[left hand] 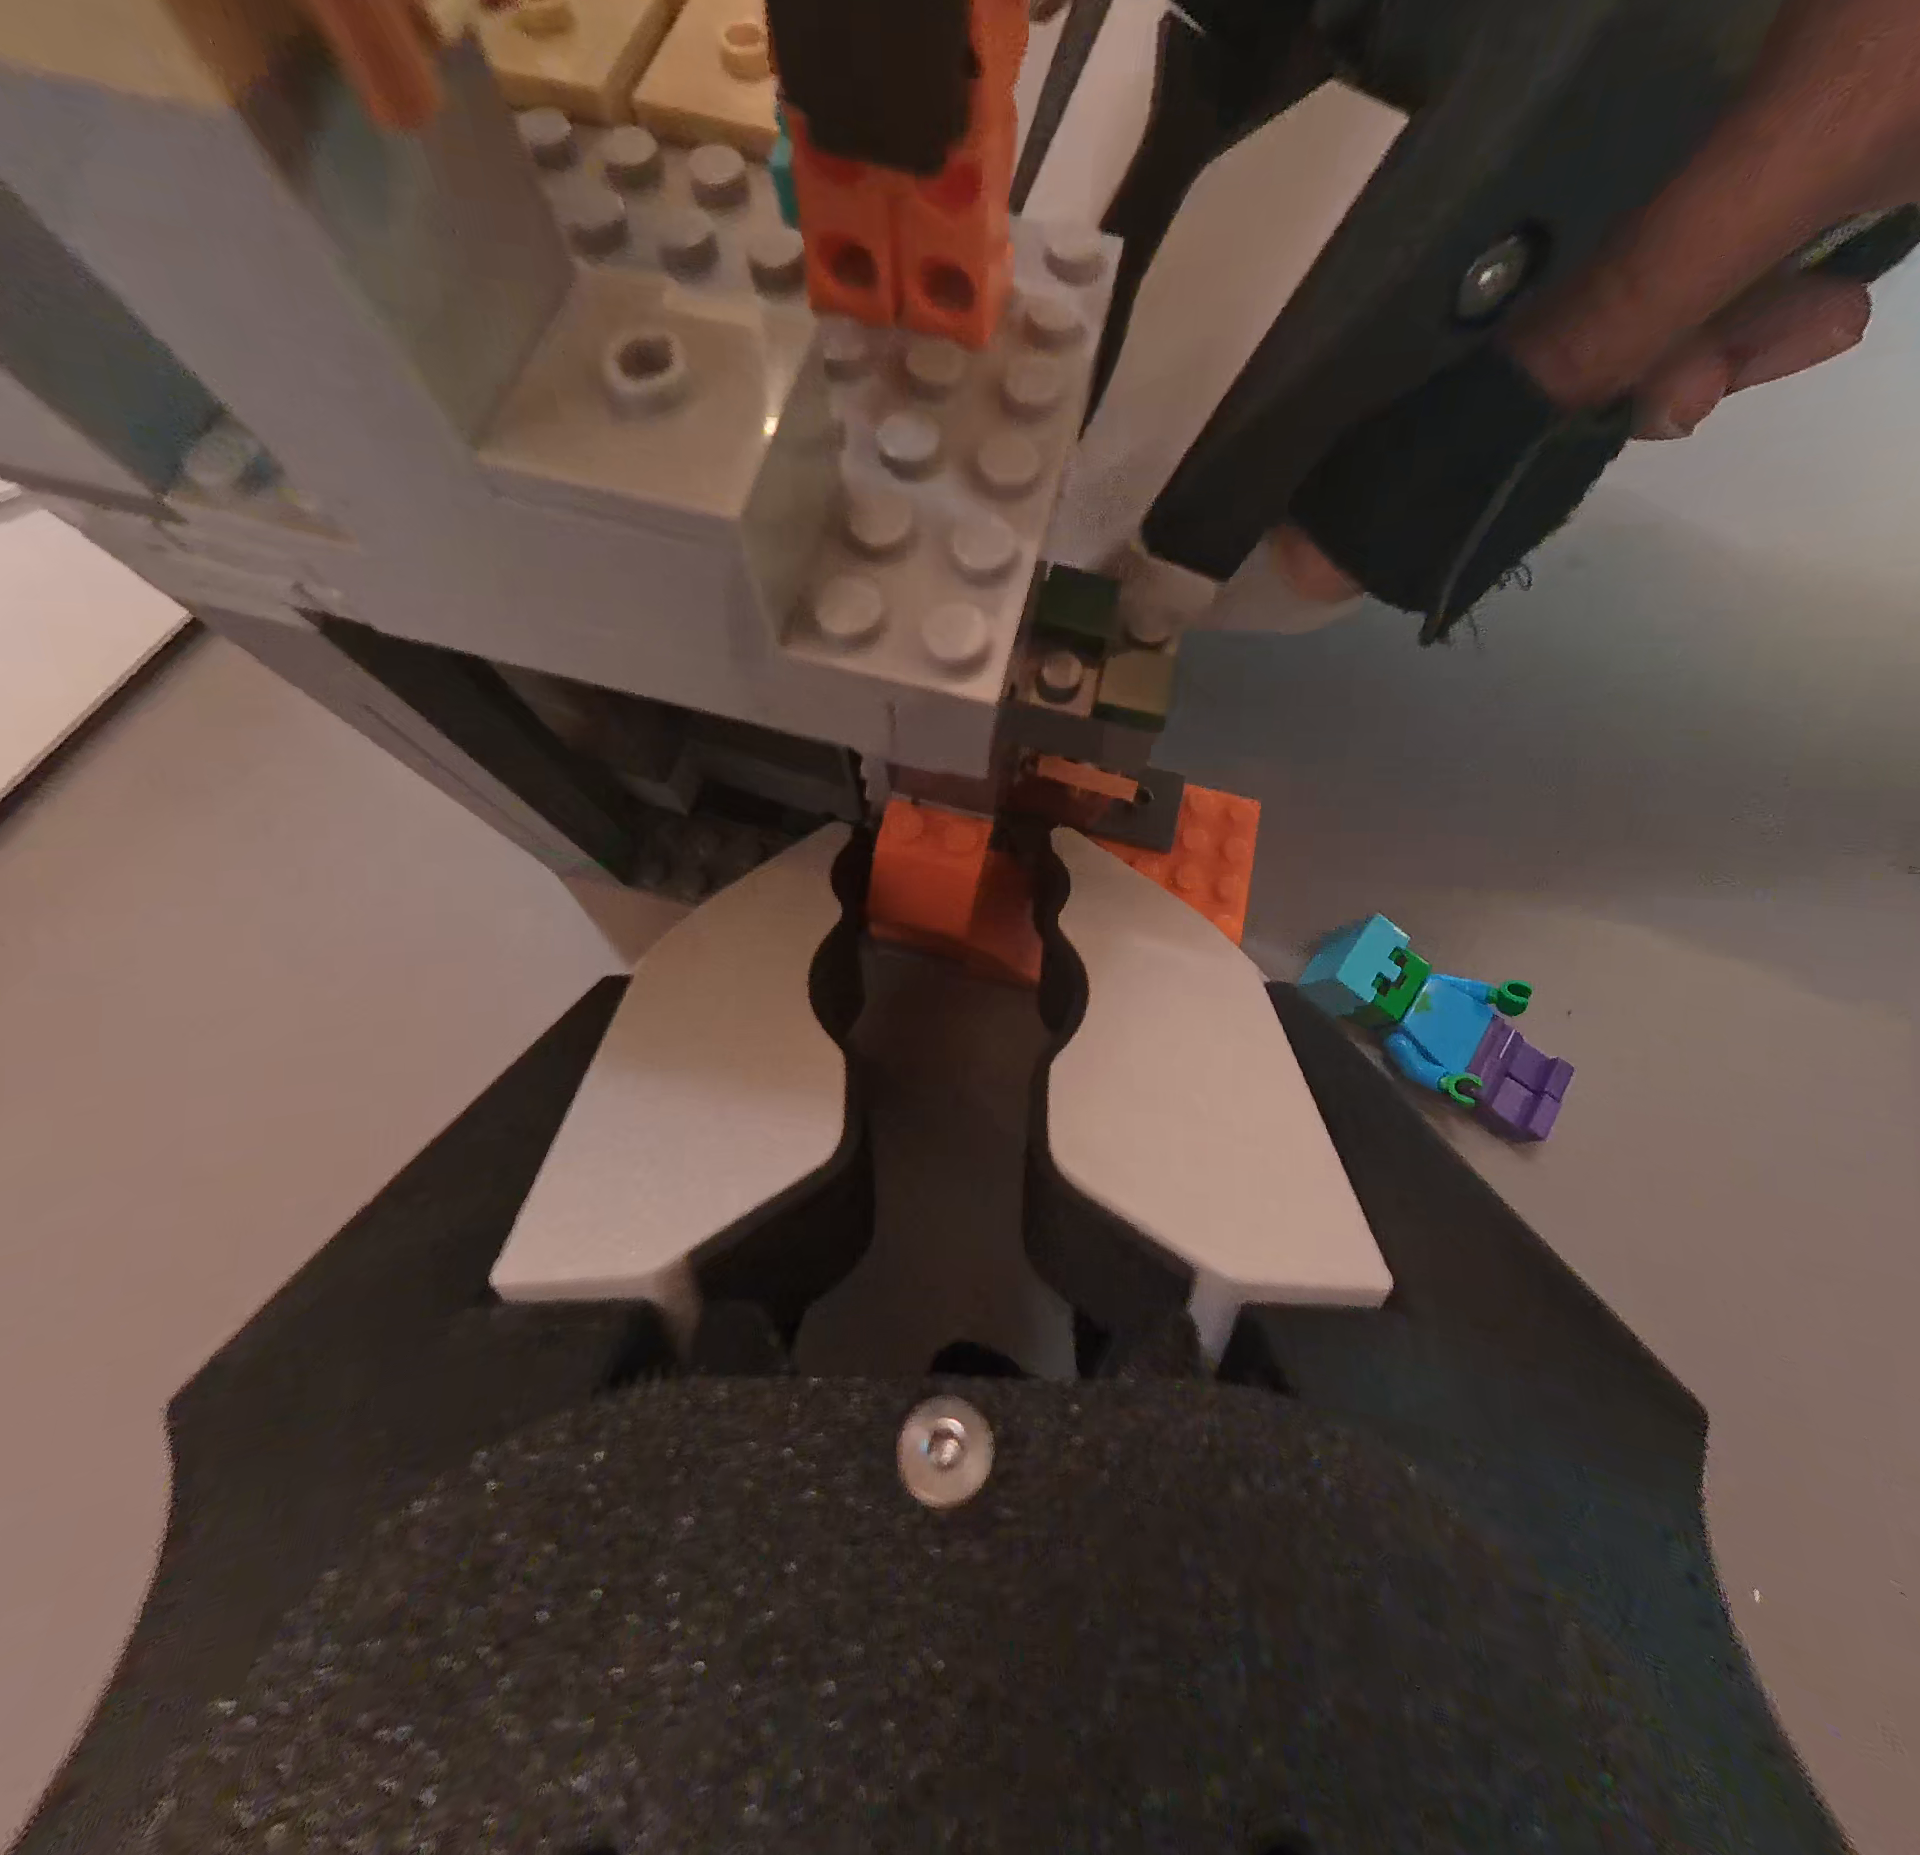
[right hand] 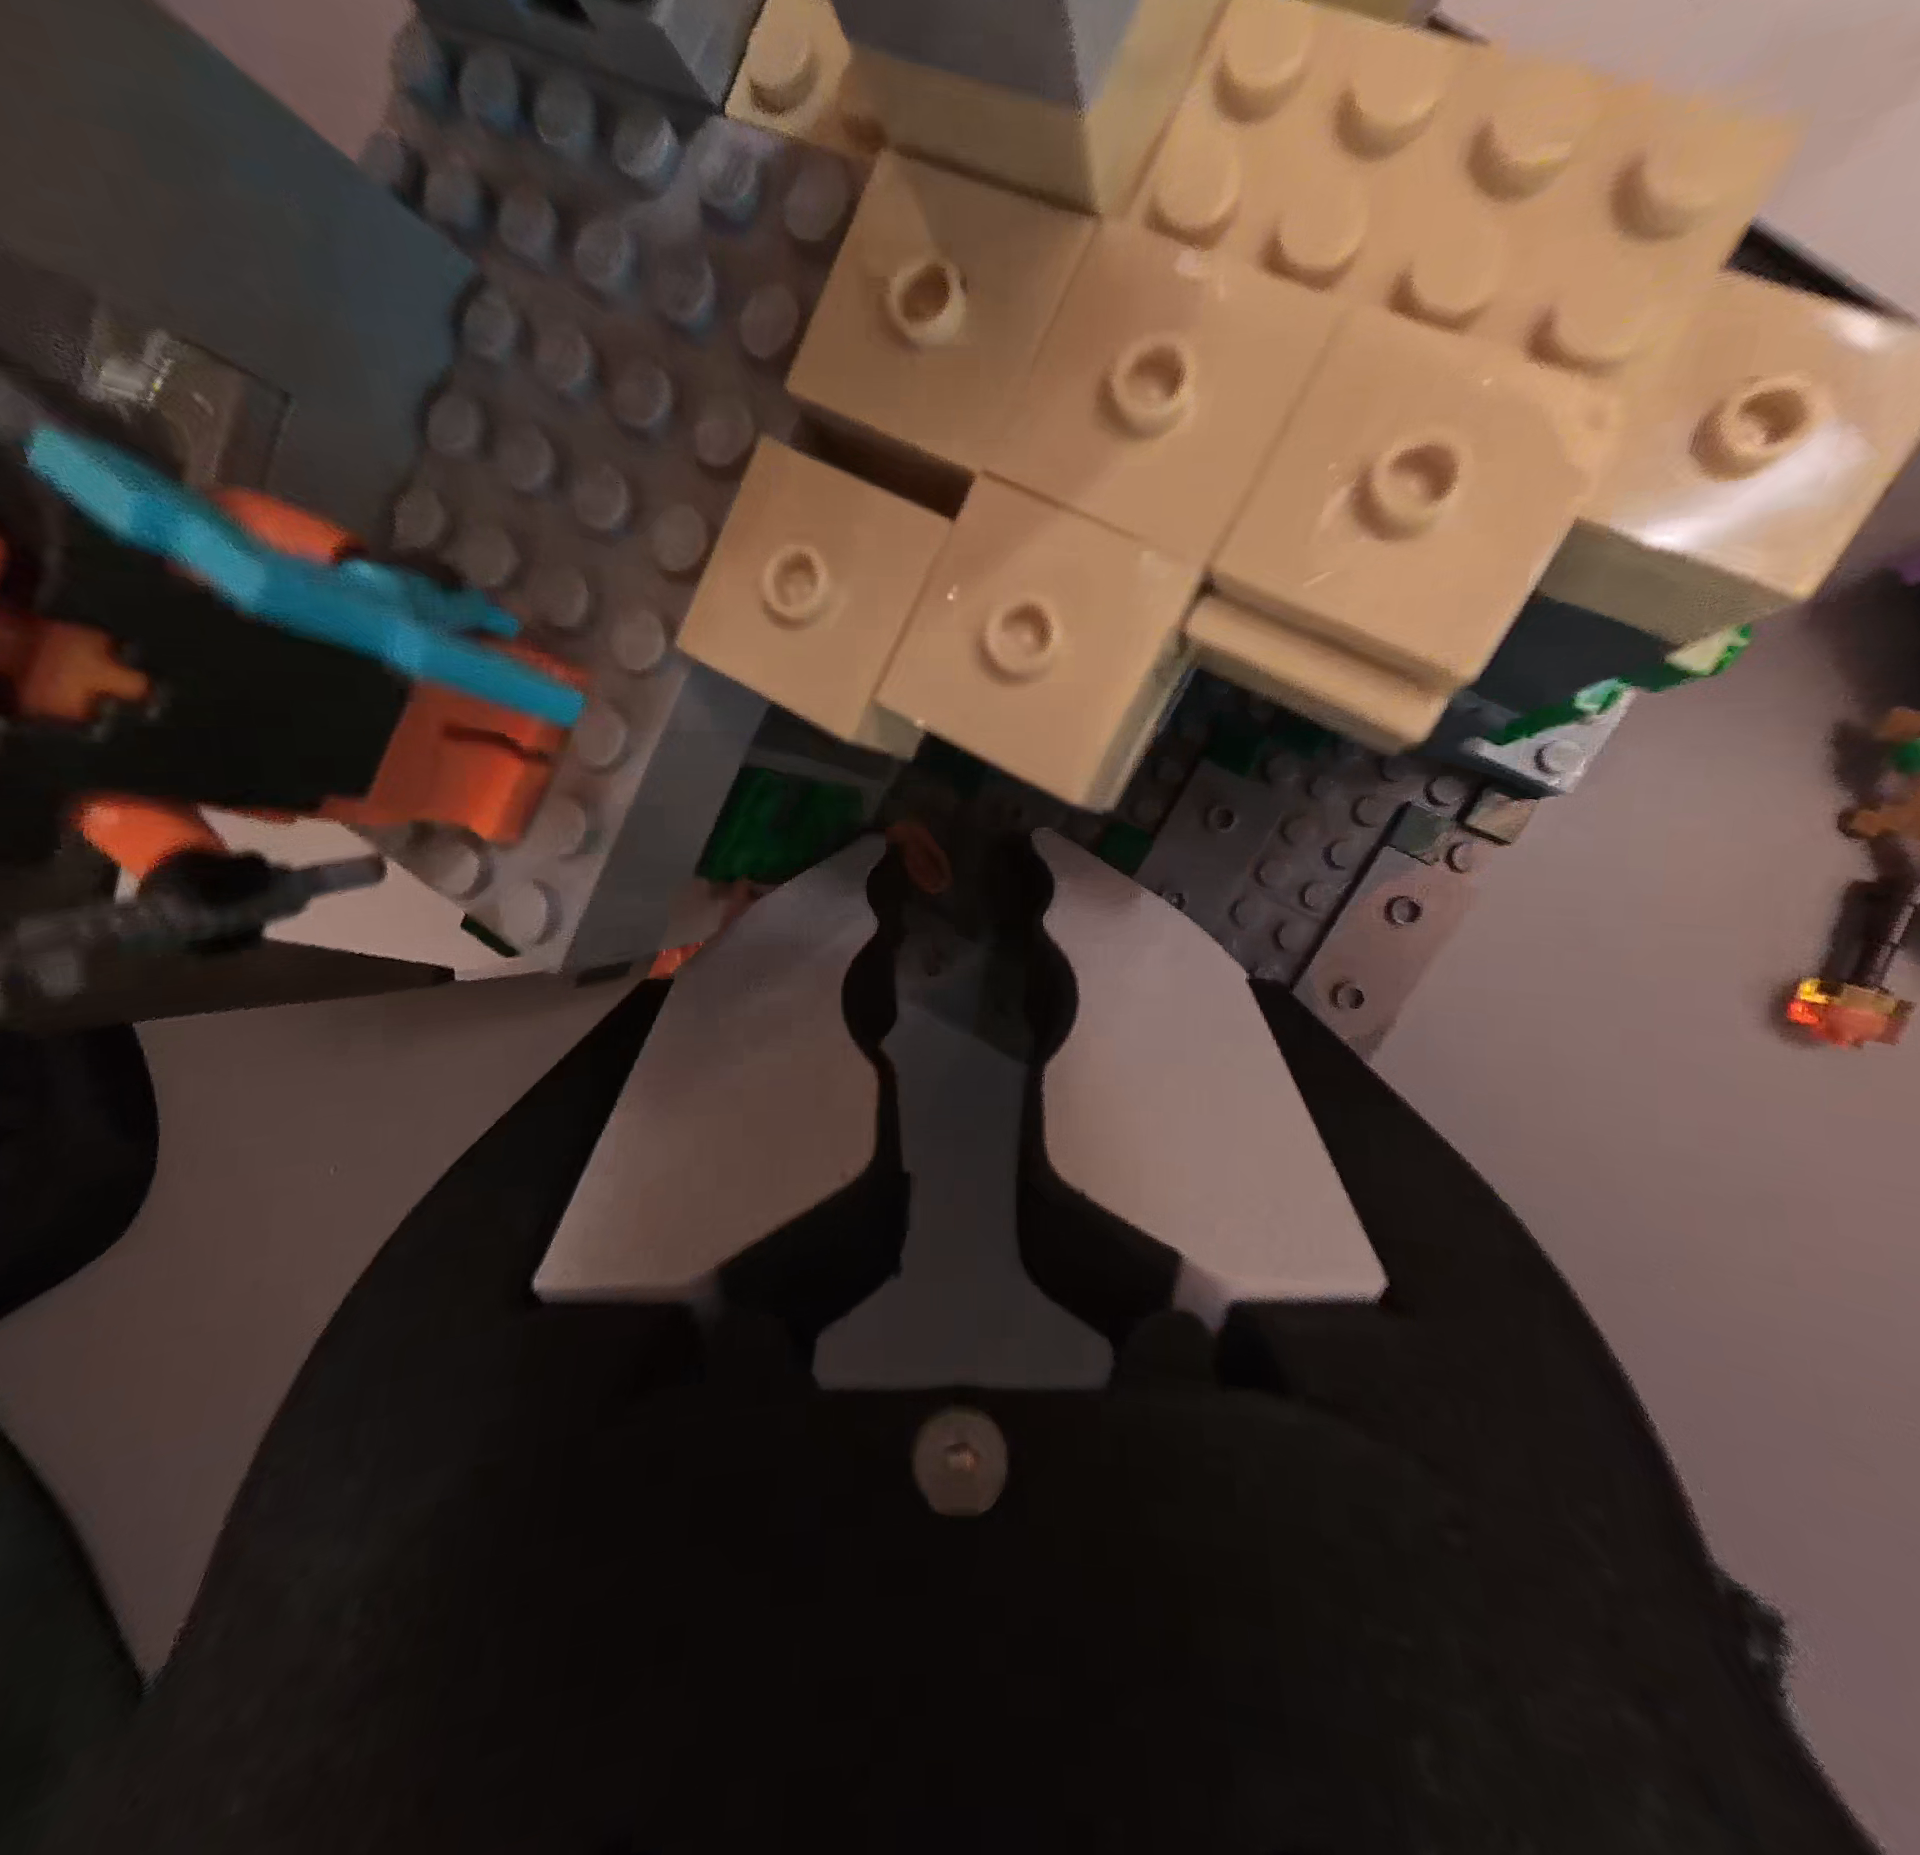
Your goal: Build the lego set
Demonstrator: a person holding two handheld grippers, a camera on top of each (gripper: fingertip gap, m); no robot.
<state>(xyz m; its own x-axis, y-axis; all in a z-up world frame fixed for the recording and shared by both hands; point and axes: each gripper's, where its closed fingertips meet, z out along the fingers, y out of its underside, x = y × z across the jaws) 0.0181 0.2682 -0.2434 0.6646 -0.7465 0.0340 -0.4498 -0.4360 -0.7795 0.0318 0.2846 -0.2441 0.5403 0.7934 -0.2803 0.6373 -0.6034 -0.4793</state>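
Left wrist view shows the left gripper (left hand: 951,870) at frame centre, its 2 fingers nearly closed around an orange brick (left hand: 940,886) at the base of the grey and tan lego build (left hand: 623,475), which fills the upper left. The right gripper (left hand: 1216,600) comes from the upper right, its tips touching a small dark green piece (left hand: 1081,610) on the build's edge. A blue minifigure (left hand: 1439,1021) lies on the table (left hand: 312,974) at right. Right wrist view shows its fingers slightly apart against the build (right hand: 1091,517); I cannot tell whether they hold something.
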